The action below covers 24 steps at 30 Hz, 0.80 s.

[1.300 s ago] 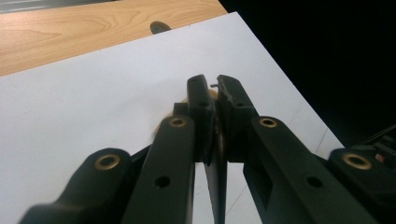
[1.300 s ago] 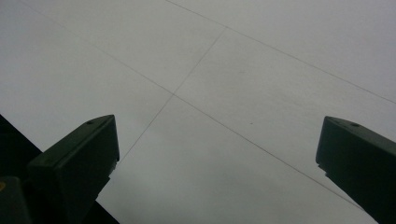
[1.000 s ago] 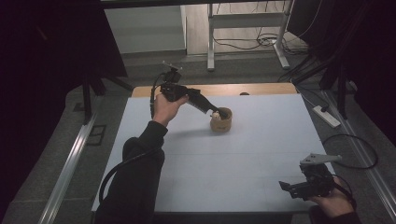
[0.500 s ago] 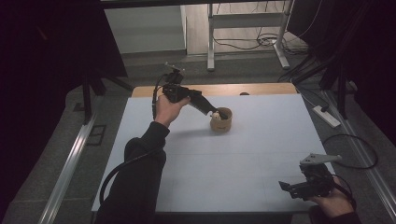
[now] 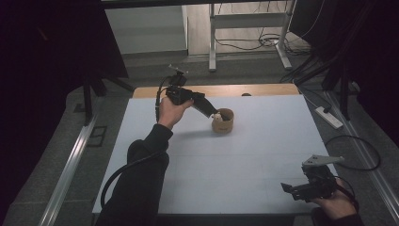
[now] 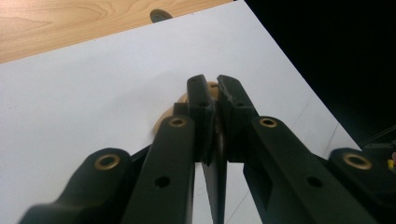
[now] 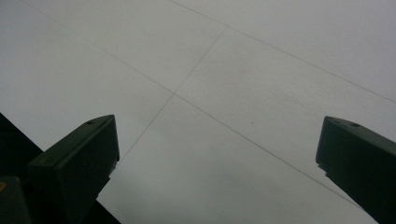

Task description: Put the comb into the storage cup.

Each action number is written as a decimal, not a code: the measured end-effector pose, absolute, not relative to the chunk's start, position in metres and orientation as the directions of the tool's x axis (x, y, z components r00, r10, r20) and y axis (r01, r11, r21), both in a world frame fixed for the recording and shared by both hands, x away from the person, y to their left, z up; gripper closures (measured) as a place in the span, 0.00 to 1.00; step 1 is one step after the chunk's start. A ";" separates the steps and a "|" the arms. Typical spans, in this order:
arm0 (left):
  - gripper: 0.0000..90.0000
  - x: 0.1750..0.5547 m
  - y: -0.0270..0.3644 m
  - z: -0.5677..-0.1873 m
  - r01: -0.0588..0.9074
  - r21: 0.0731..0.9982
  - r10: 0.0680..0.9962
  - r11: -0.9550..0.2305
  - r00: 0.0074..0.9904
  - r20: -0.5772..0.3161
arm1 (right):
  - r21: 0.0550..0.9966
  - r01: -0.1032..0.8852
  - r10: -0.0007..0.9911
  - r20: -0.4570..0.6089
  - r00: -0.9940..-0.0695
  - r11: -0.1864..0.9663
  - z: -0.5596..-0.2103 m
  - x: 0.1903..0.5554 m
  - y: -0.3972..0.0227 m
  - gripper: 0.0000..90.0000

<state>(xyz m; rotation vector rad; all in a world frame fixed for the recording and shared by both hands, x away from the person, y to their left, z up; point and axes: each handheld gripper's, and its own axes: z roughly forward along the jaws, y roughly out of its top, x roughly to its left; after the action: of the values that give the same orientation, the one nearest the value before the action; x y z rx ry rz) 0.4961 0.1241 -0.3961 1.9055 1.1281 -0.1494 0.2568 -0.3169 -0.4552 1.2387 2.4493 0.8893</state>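
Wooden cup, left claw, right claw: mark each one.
wooden cup (image 5: 223,124), high view, on its outer side wall.
left claw (image 5: 214,113), high view, at its tips by the cup's rim.
right claw (image 7: 217,161), right gripper view, midway between its open tips.

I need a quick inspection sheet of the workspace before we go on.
Surface: white table top, bare wooden strip at its far edge.
Job's things: tan cup on the far middle of the top; something pale at its rim, too small to tell.
Clutter: nothing seen.
Grippers: left tool shut, tips at the cup's rim; right tool open above bare top.
Cables: black cable along the left sleeve; loose cables on the floor beyond.
Surroundings: metal frame, power strip.
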 end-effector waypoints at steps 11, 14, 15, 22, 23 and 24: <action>0.92 0.496 0.124 -0.400 0.748 0.636 0.643 -0.187 0.583 -0.497 | 0.622 0.640 0.795 0.044 -0.605 0.452 -0.455 0.257 -0.317 0.00; 0.92 0.495 0.124 -0.401 0.743 0.643 0.641 -0.184 0.587 -0.494 | 0.621 0.640 0.795 0.043 -0.605 0.453 -0.455 0.257 -0.317 0.00; 0.91 0.495 0.124 -0.401 0.741 0.646 0.642 -0.184 0.588 -0.492 | 0.621 0.639 0.794 0.042 -0.606 0.454 -0.455 0.257 -0.317 0.00; 0.89 0.495 0.124 -0.403 0.731 0.660 0.654 -0.174 0.587 -0.477 | 0.620 0.640 0.795 0.043 -0.605 0.454 -0.455 0.257 -0.317 0.00; 0.87 0.496 0.124 -0.404 0.730 0.661 0.658 -0.174 0.586 -0.473 | 0.620 0.640 0.795 0.043 -0.605 0.454 -0.455 0.257 -0.317 0.00; 0.86 0.496 0.124 -0.404 0.729 0.662 0.659 -0.174 0.586 -0.472 | 0.620 0.640 0.795 0.043 -0.605 0.454 -0.455 0.257 -0.317 0.00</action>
<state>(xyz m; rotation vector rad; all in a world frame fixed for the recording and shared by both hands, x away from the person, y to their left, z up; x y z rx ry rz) 0.4958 0.1238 -0.4041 1.8872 1.1189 -0.0941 0.2572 -0.3167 -0.4555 1.2378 2.4523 0.8833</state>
